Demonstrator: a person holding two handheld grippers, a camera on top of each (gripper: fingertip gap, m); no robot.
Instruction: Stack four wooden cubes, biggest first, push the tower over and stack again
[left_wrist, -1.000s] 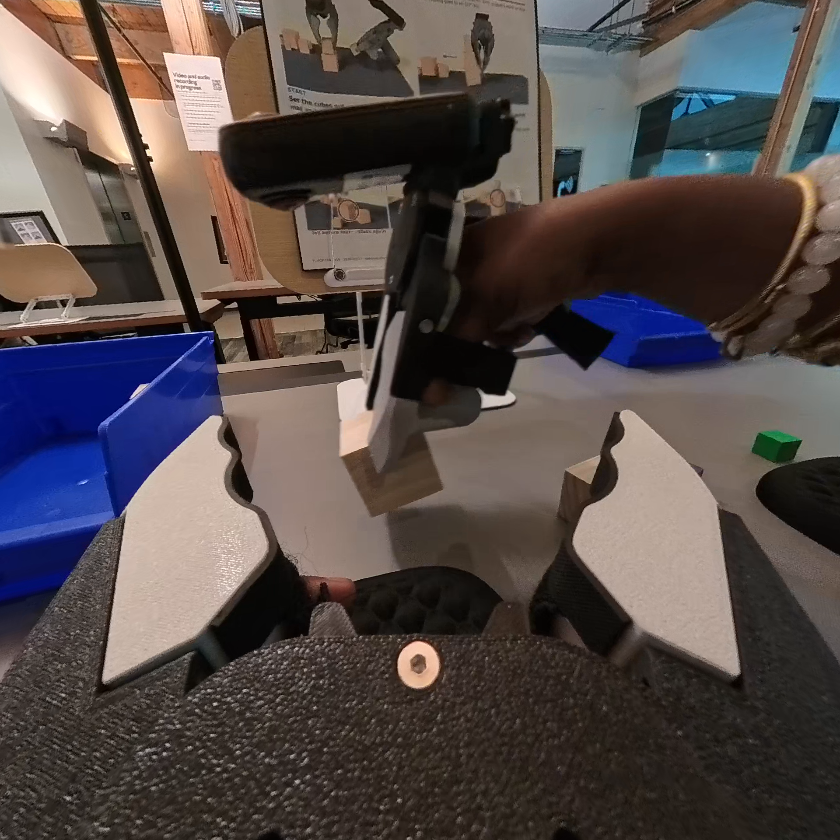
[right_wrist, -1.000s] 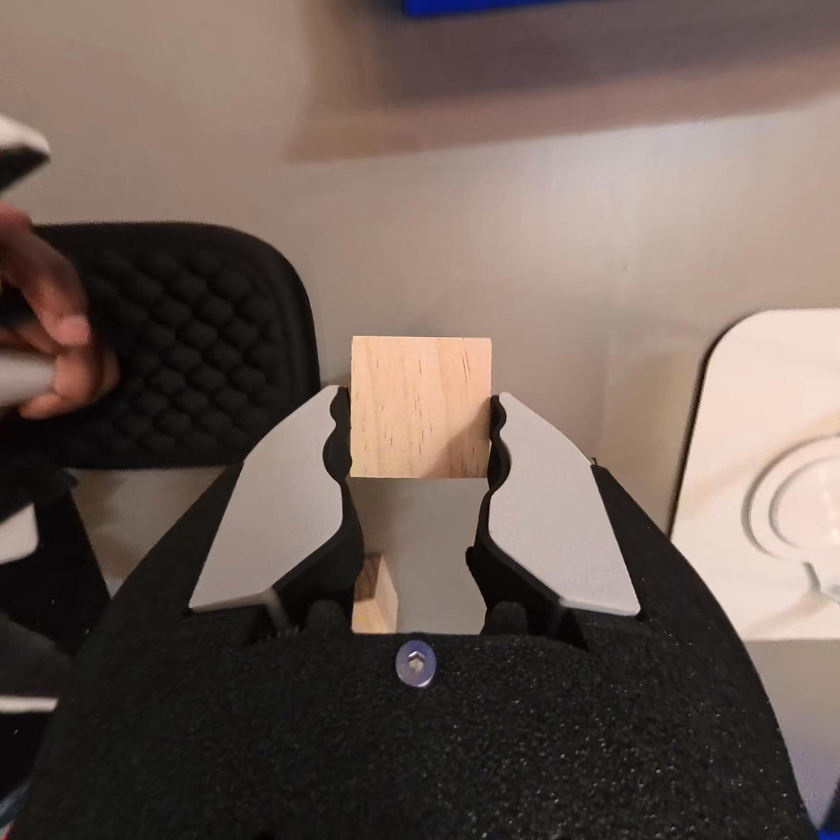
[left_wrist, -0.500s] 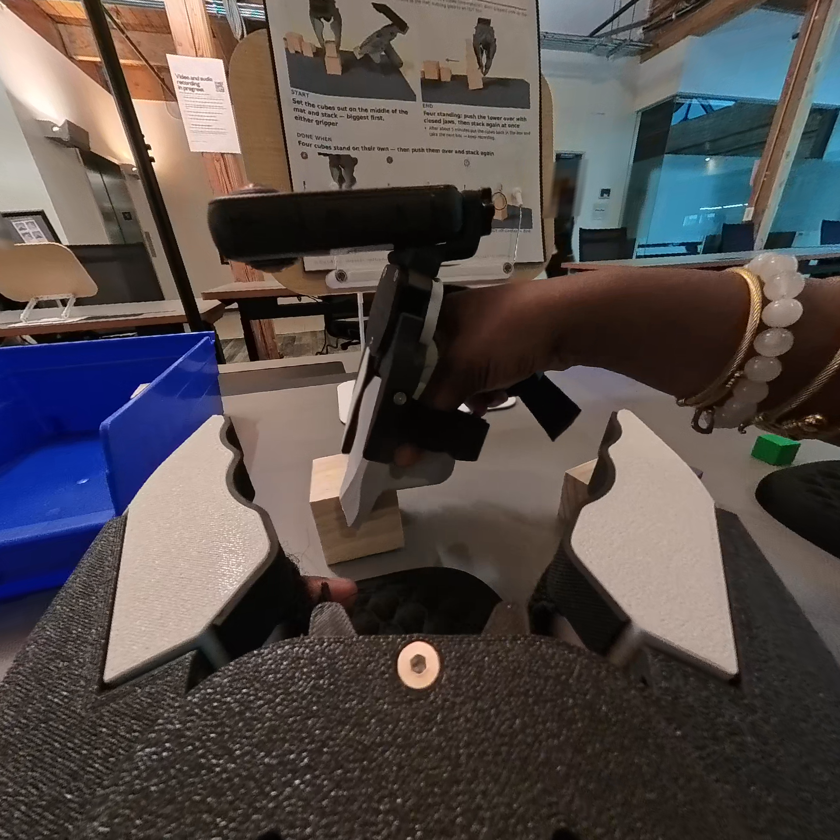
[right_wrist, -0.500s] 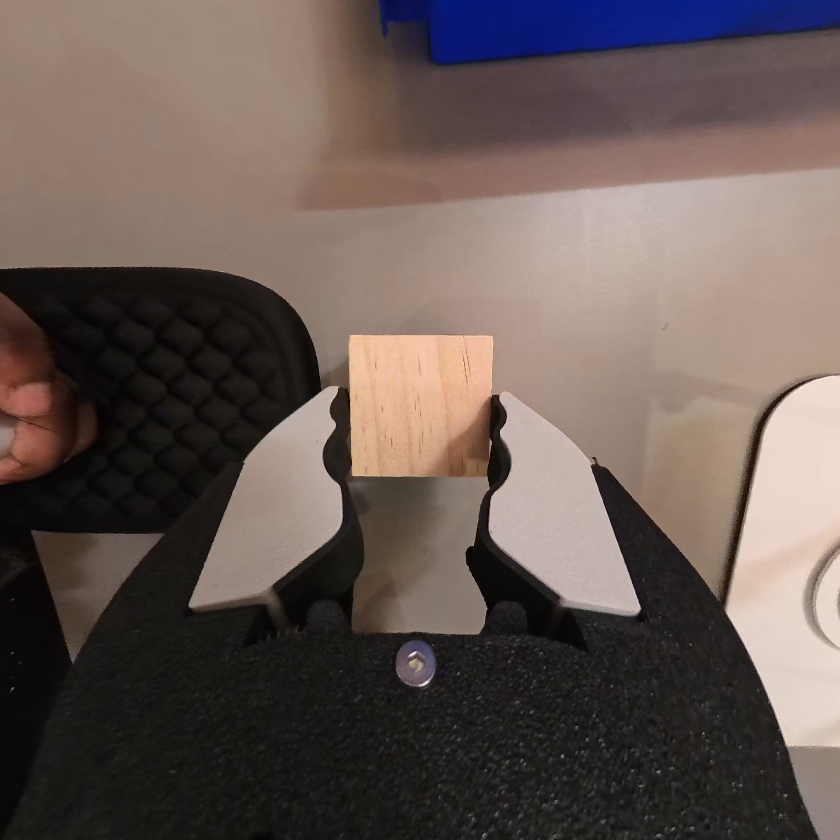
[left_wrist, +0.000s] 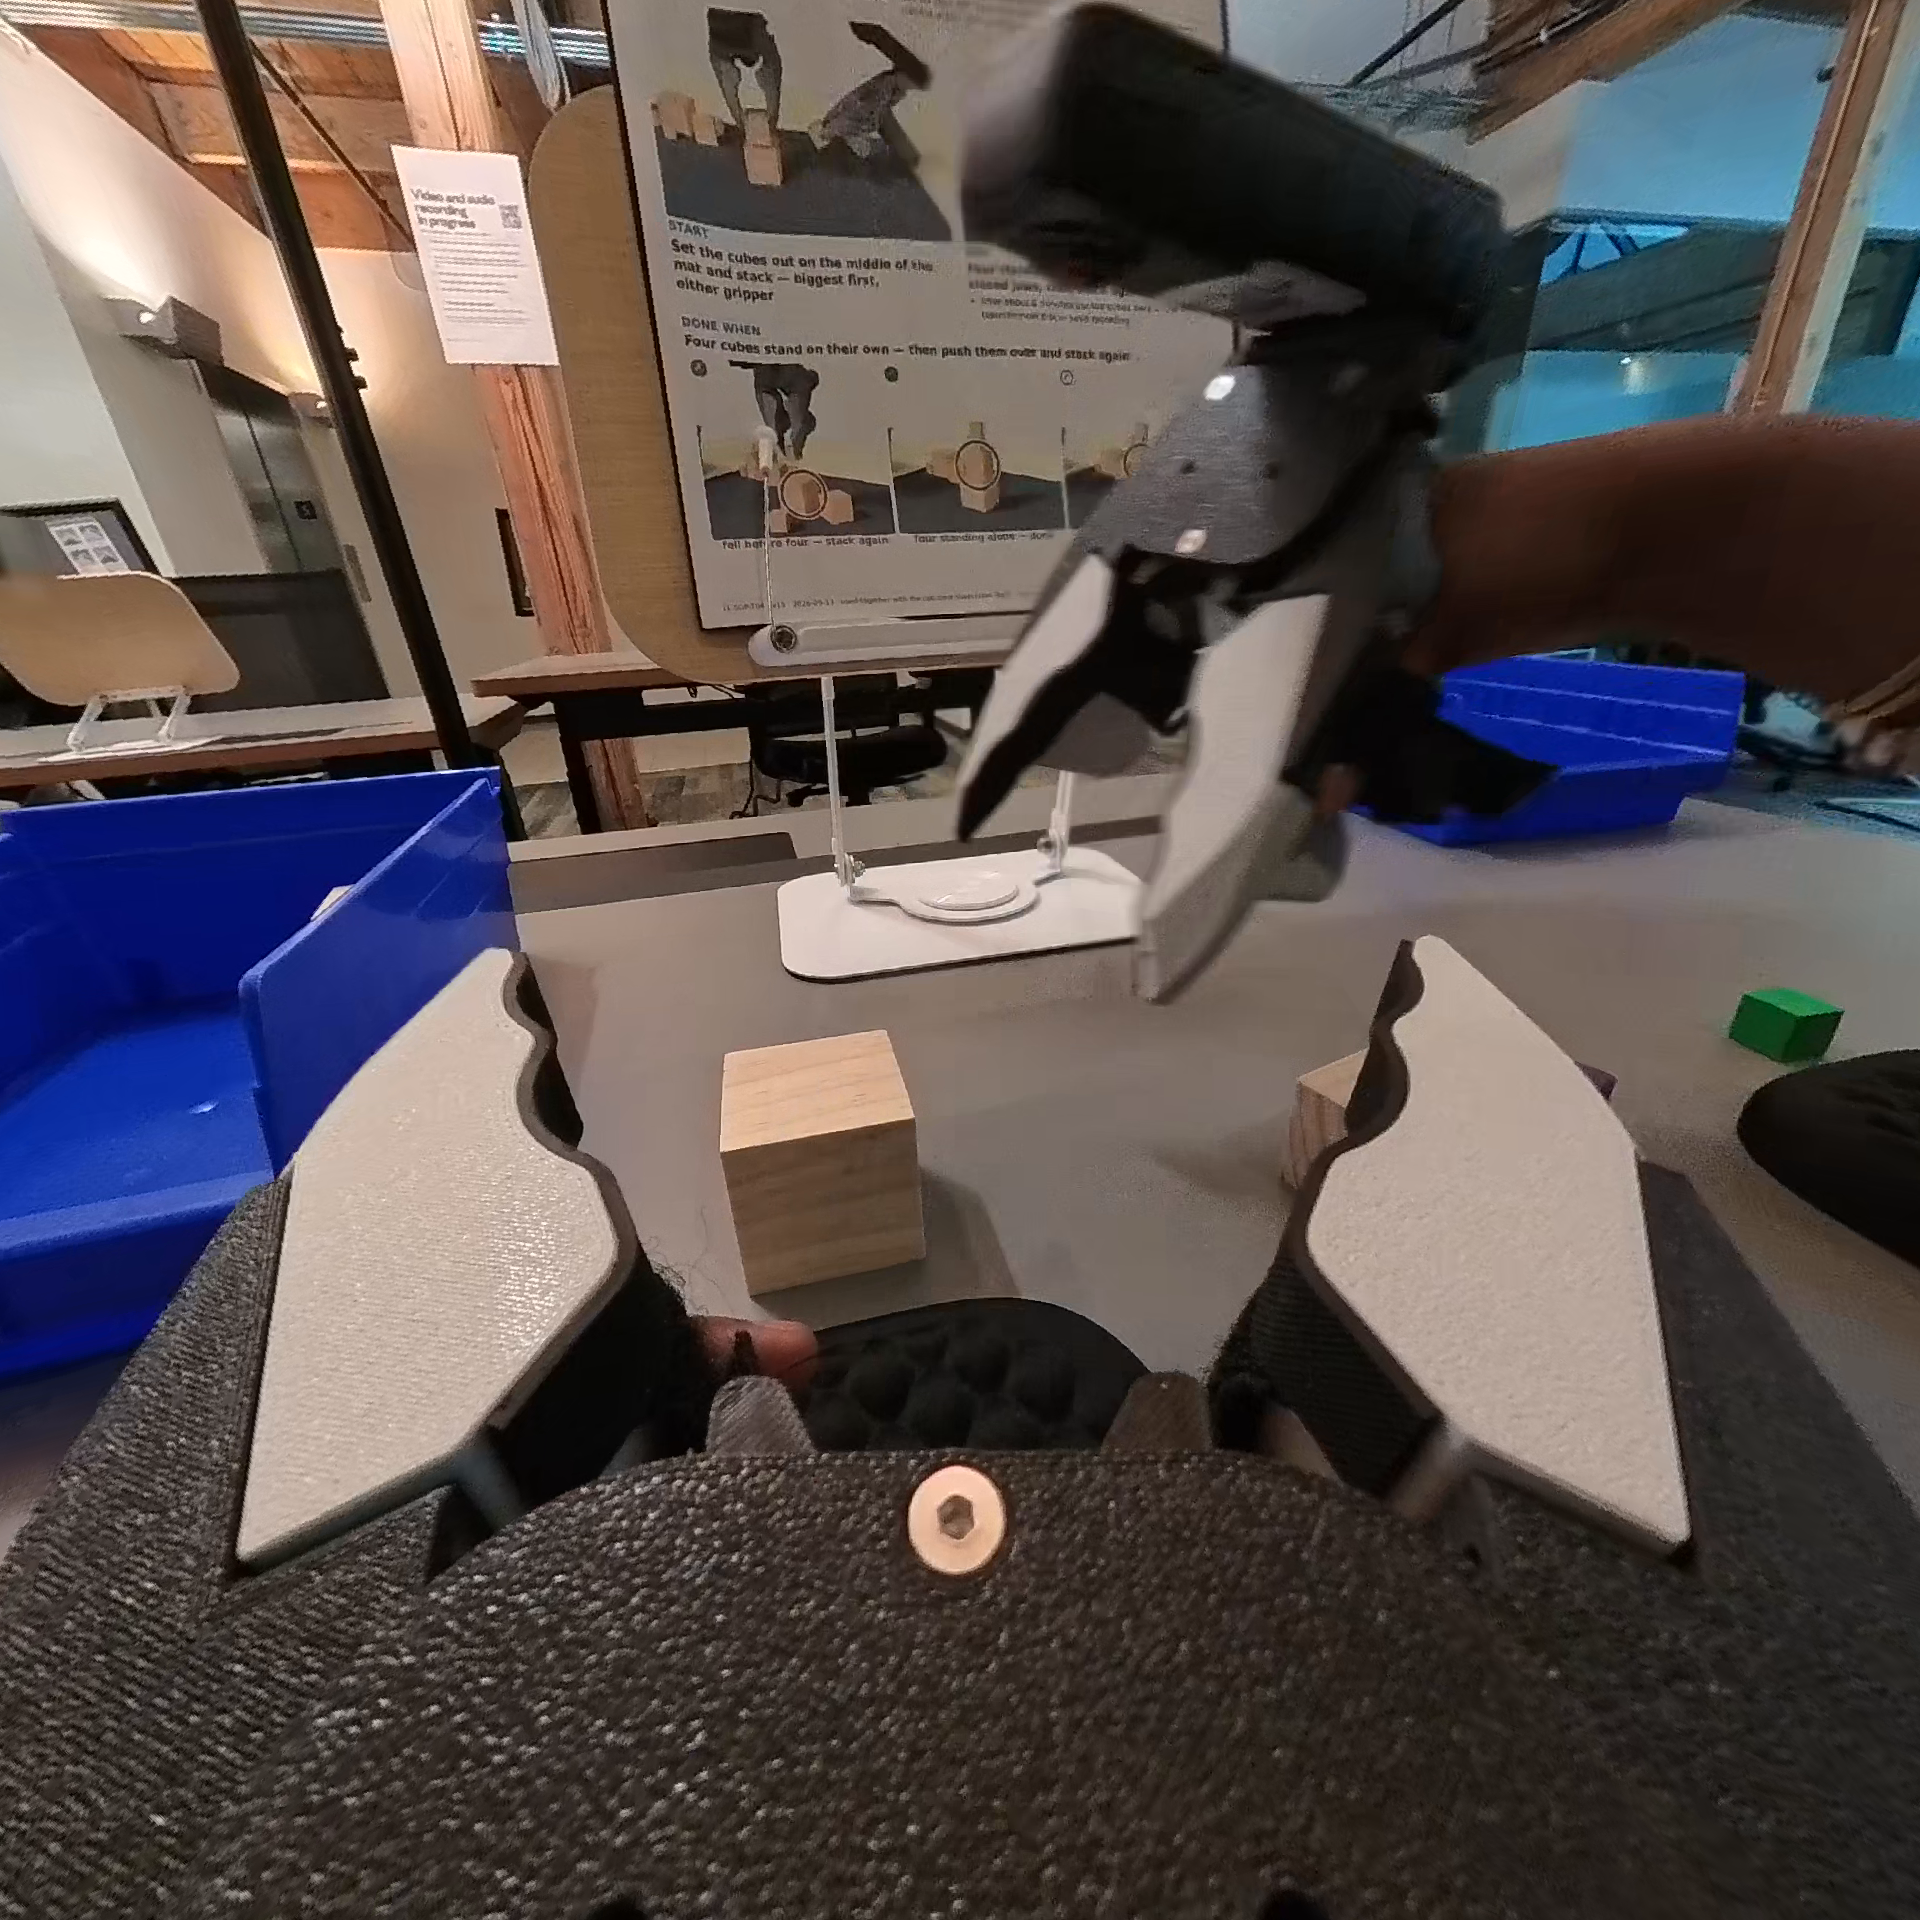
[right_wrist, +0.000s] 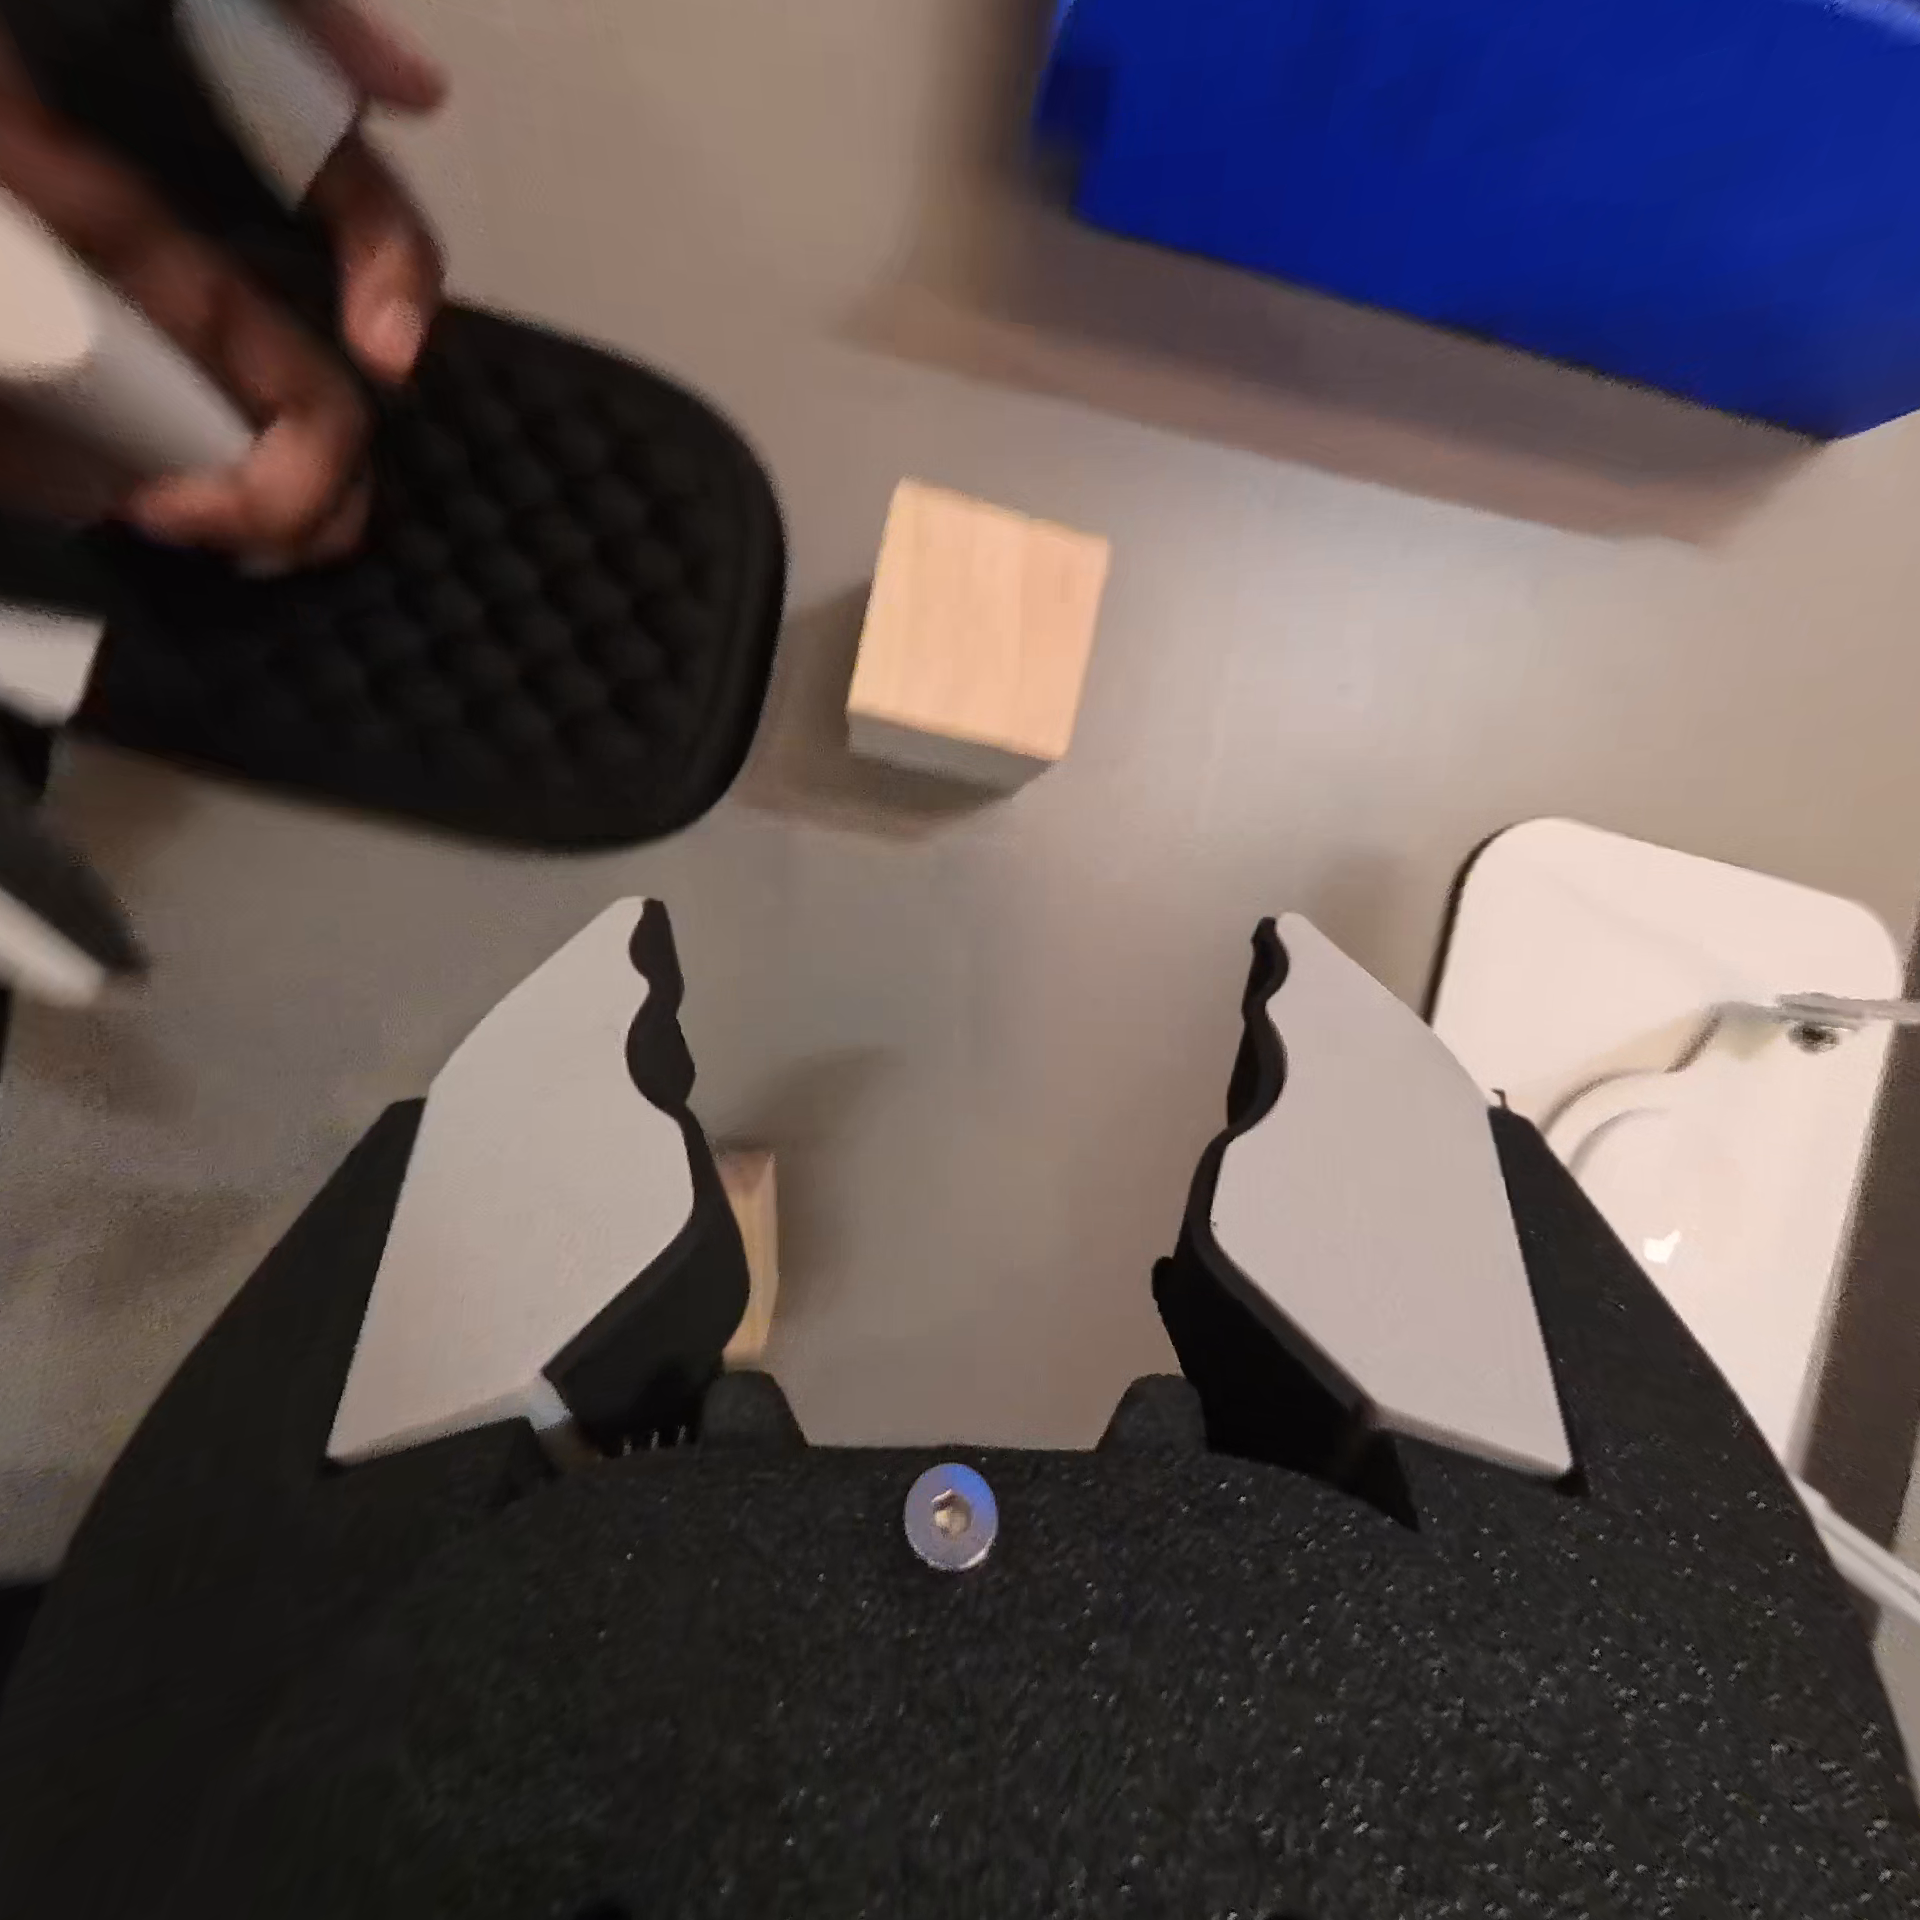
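With both our left gripper (left_wrist: 961, 1023) and right gripper (right_wrist: 961, 935) spread wide and holding nothing, the wooden cube (left_wrist: 821, 1158) stands free on the grey table (left_wrist: 1091, 1039) between our left fingers, the right gripper hanging above it.

pale wooden cube (left_wrist: 821, 1164), blue bin (left_wrist: 208, 1018), green block (left_wrist: 1784, 1023), grey tabletop (left_wrist: 1091, 1049)

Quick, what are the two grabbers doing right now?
Left gripper: open, holding nothing.
Right gripper: open, empty, above the square pale wooden block.
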